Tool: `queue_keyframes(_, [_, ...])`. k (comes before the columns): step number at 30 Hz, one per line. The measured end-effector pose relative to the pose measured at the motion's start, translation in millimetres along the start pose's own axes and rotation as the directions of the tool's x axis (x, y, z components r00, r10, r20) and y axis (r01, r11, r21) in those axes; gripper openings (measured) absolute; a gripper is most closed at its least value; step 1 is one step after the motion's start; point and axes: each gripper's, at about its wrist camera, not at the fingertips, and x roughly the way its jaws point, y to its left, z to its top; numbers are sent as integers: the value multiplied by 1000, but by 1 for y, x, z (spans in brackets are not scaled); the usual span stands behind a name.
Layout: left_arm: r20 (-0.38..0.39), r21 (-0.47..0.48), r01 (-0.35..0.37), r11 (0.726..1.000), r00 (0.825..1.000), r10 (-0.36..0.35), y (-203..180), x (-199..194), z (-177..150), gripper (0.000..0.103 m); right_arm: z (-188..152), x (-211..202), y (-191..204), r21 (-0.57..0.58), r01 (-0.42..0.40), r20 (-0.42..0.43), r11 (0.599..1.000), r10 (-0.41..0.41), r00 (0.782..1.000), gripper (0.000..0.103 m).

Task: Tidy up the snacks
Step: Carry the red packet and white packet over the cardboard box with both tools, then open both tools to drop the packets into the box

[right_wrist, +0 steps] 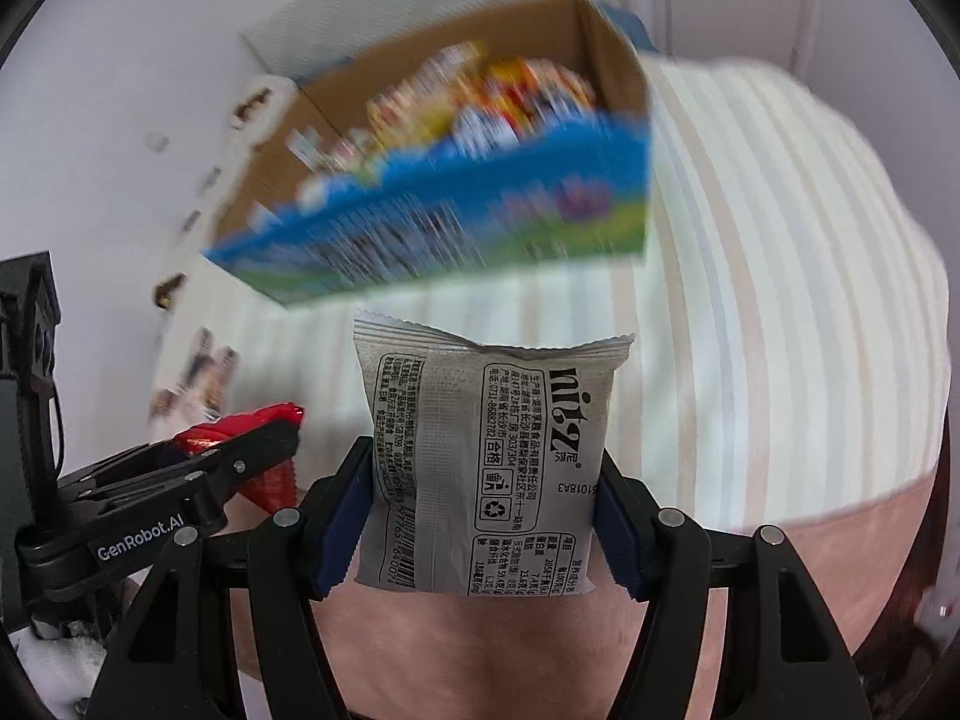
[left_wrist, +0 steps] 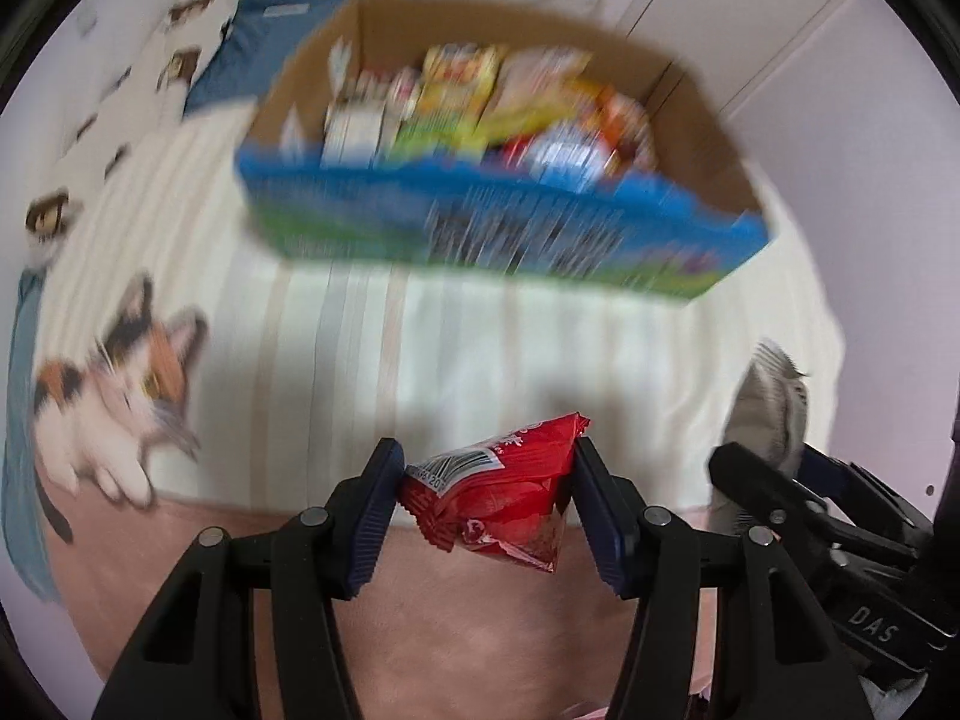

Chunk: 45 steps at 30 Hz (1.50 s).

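Red snack packet (left_wrist: 498, 498): crumpled foil, clamped between the blue pads of the left gripper (left_wrist: 487, 501), held clear above the bedding; also seen from the right wrist view as a red corner (right_wrist: 240, 429) poking out of the neighbouring tool. Grey snack packet (right_wrist: 480, 468): flat pouch with black print and a barcode, crimped top edge upward, pinched at both side edges by the right gripper (right_wrist: 483, 516), likewise lifted off the surface; from the left wrist view only its grey serrated edge (left_wrist: 774, 402) shows behind the other tool. Cardboard box (left_wrist: 498, 228): open-topped, brown inside, blue and green printed front wall, blurred; stands on the striped blanket ahead of both grippers, well apart from them. Box contents: assorted snack packs (left_wrist: 480, 102) in yellow, orange, white and red, packed upright and crowded, details too blurred to read. Striped blanket (left_wrist: 420, 348): cream with pale bands, bare between packets and box. Cat-print cloth (left_wrist: 126, 396): calico cat figure, lying left of the blanket. Blue fabric (left_wrist: 252, 60): behind the box's left corner. White cabinet doors (left_wrist: 750, 18): beyond the box, right.
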Motion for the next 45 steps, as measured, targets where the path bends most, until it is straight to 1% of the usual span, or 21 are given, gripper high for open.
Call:
queue_keyframes(3, [44,34,14,999,999,-15,-24,-27,31,54,37,-24,5,-38,-32,41,999,34,999,69])
queue_keyframes(5, [65,56,7,998,998,-11,-29,-38,60,54,61,-36,10,-66,-39,54,997,43,998,69])
queue_keyframes(7, [76,75,-12,997,997,6,-33,-44,87,54,92,-46,15,-102,-27,69,994,34,997,69])
queue_keyframes(10, [85,76,-35,996,996,29,-37,-46,130,54,133,-38,27,-141,7,74,990,3,997,69])
queue_keyframes(13, [74,70,-60,996,996,55,-30,-31,168,54,169,-23,26,-147,20,46,989,-13,999,69])
queue_keyframes(15, [39,66,-62,996,997,60,-25,-15,192,54,189,-6,27,-146,30,26,989,-26,999,69])
queue_keyframes(16, [28,64,-65,996,998,63,-24,-9,200,54,198,3,26,-145,34,12,989,-32,999,69])
queue_keyframes(20, [-57,56,-61,997,996,64,-14,31,229,54,224,41,22,-135,43,-47,990,-50,998,69])
queue_keyframes(24, [-147,34,-43,998,988,48,-5,67,241,54,233,75,18,-123,43,-105,992,-56,993,69])
queue_keyframes(27, [-189,25,-44,999,981,48,-2,87,243,54,238,96,14,-118,53,-139,992,-69,988,69])
queue_keyframes(29, [-223,22,-41,999,974,45,0,100,242,54,241,108,10,-111,59,-161,992,-77,984,69])
queue_keyframes(31, [-260,-6,-39,999,965,36,4,110,240,55,243,119,7,-93,52,-177,994,-68,982,70])
queue_keyframes(32, [-282,-16,-50,999,958,44,6,115,239,56,244,125,4,-80,61,-196,995,-76,978,75])
queue_keyframes(33, [-307,-24,-68,997,950,58,9,120,237,60,245,129,2,-75,70,-205,995,-85,975,80])
queue_keyframes(34, [-315,-28,-78,997,947,65,10,121,237,64,246,131,2,-84,68,-210,994,-85,974,95])
queue_keyframes(35, [-315,-28,-77,997,947,65,11,121,236,75,247,133,2,-95,81,-219,992,-101,970,99])
queue_keyframes(36, [-310,-19,-79,997,948,69,10,120,236,86,247,135,1,-94,95,-223,991,-114,968,99])
queue_keyframes(37, [-304,-4,-93,996,949,87,9,119,235,89,247,135,1,-95,99,-228,991,-119,966,99])
queue_keyframes(40, [-293,3,-102,995,951,98,9,114,233,89,245,133,-2,-92,121,-239,988,-140,961,99])
queue_keyframes(42, [-286,1,-98,995,953,94,10,109,232,89,244,133,-4,-80,125,-241,989,-141,960,99])
queue_keyframes(45, [-272,11,-108,994,956,107,10,100,228,89,241,129,-6,-66,132,-238,989,-144,961,99])
